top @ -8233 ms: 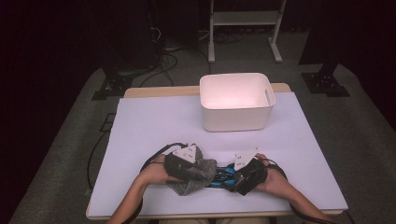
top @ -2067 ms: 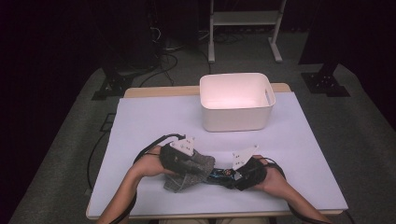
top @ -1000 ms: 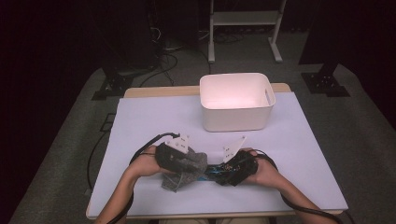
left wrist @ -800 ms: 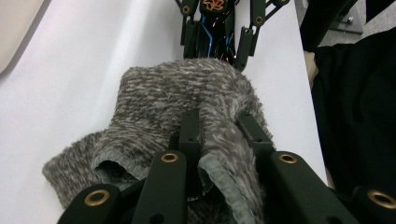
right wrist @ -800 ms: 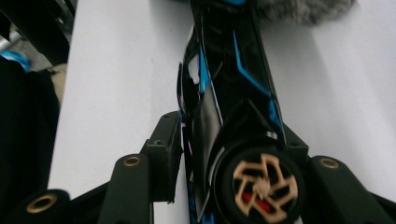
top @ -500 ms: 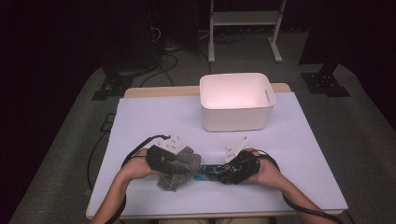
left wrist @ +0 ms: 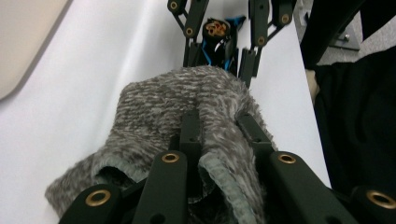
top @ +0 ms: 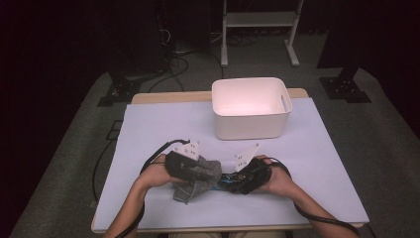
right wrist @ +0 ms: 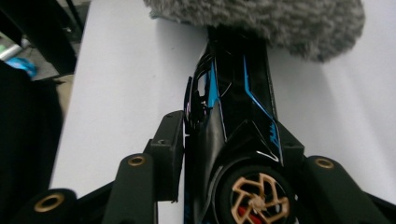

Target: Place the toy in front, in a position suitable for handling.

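So the toy car (right wrist: 238, 126) is glossy black with blue stripes and a gold-spoked wheel, lying on the white table (top: 148, 129) well in front of the white bin (top: 250, 109). The right gripper (top: 250, 176) is clamped on its sides. Its nose is buried in a fuzzy grey sock (left wrist: 187, 121), whose cuff the left gripper (top: 185, 166) has pinched.

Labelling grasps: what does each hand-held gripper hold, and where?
Right hand-held gripper clamps the black-and-blue toy car across its sides near a wheel. Left hand-held gripper grips the grey fuzzy sock at its cuff.
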The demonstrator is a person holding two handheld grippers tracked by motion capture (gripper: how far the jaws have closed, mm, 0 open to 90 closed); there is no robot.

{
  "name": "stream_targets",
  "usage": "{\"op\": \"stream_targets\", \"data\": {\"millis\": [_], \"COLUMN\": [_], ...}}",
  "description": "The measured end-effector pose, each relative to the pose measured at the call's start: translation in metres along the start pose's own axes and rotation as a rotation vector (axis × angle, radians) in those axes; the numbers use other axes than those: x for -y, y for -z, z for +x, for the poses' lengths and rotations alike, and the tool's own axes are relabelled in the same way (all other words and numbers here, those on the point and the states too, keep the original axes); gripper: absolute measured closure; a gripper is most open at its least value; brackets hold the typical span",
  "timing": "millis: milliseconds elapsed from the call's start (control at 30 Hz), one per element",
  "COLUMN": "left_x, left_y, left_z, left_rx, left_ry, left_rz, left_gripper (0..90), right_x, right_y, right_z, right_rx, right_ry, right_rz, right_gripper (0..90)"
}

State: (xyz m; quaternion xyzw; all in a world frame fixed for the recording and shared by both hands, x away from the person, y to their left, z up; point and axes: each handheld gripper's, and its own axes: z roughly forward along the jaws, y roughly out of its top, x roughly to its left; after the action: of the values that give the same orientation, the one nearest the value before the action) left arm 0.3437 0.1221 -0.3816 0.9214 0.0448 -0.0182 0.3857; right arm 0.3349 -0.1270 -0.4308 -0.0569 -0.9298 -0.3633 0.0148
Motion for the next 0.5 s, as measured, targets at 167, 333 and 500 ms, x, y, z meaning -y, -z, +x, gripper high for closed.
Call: {"op": "stream_targets", "data": {"millis": [167, 333, 500], "left_x": [-0.011, -0.008, -0.004], "left_y": [-0.006, -0.009, -0.008], "left_z": [0.006, 0.007, 0.000], "left_rx": [-0.008, 0.012, 0.046], "left_ry": [-0.007, 0.014, 0.009], "left_rz": [0.034, 0.020, 0.034], "left_gripper": [75.3, 75.3, 75.3], "right_x": [-0.008, -0.004, 0.000], "right_y": [0.002, 0.000, 0.007], "right_z": [-0.007, -0.013, -0.013], "right_rx": [0.080, 0.061, -0.004], "right_ry": [0.047, 0.029, -0.069], "right_rz": [0.028, 0.015, -0.029], "right_gripper": [55.6, 54.5, 42.6]}}
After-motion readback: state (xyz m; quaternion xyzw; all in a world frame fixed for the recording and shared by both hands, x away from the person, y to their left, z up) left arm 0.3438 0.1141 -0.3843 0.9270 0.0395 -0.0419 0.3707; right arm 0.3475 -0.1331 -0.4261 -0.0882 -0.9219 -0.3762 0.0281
